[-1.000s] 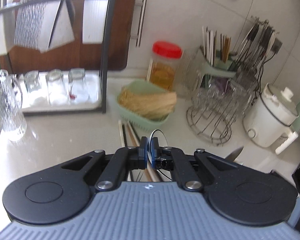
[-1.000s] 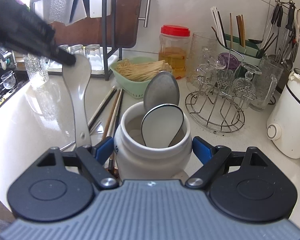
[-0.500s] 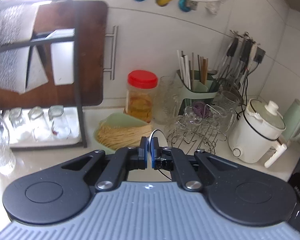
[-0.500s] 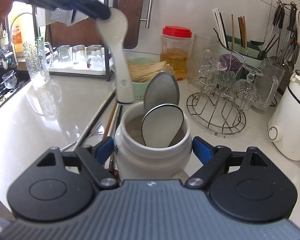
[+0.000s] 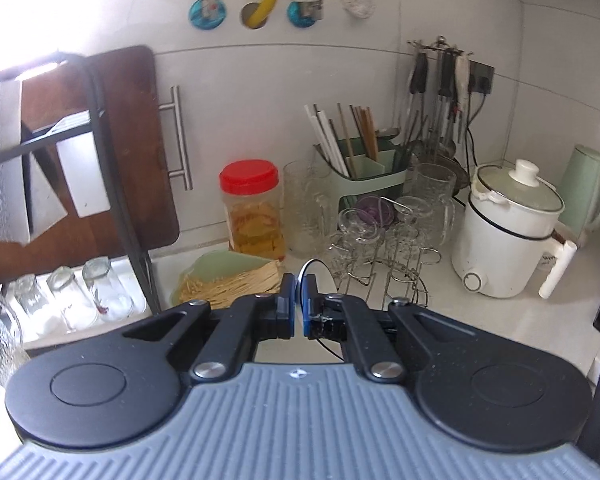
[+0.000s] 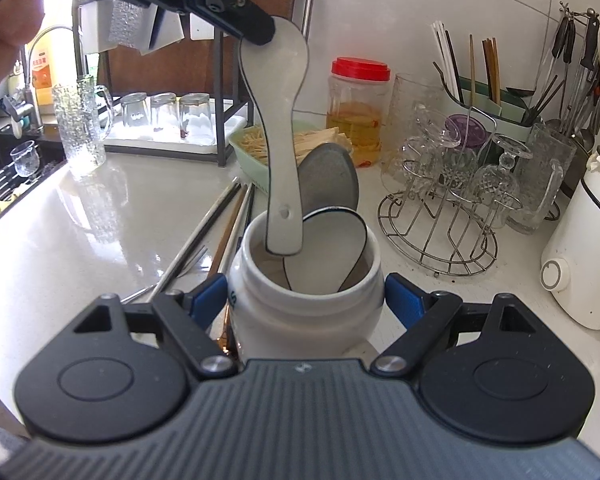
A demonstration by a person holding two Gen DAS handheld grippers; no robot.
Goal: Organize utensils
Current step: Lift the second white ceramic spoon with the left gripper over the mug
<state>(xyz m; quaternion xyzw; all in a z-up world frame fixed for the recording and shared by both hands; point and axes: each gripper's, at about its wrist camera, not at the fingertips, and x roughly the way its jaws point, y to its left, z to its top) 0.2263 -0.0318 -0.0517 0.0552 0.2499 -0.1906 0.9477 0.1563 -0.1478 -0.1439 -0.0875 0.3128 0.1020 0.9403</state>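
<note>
The left tongs (image 6: 260, 34) are pinching a white ceramic spoon (image 6: 278, 128) by the edge of its bowl, and the spoon is hanging with its handle pointing down. The handle end is sitting at the mouth of a white ceramic jar (image 6: 304, 304), just in front of the two spoons that are already standing inside: a white one with a dark rim (image 6: 328, 256) and a grey one (image 6: 332, 180) behind it. In the left wrist view the left tongs (image 5: 299, 300) are pressed together on the thin rim of the spoon (image 5: 314, 266).

The right tongs (image 6: 306, 300) are spread wide, with one blue finger (image 6: 208, 296) on each side of the jar. If the pads are really pressing the jar, I cannot tell.

The jar is standing on the white bench (image 6: 80, 240). Several chopsticks (image 6: 216, 224) are lying on the bench just left of the jar. A green basket (image 6: 256, 148) is standing behind them.
</note>
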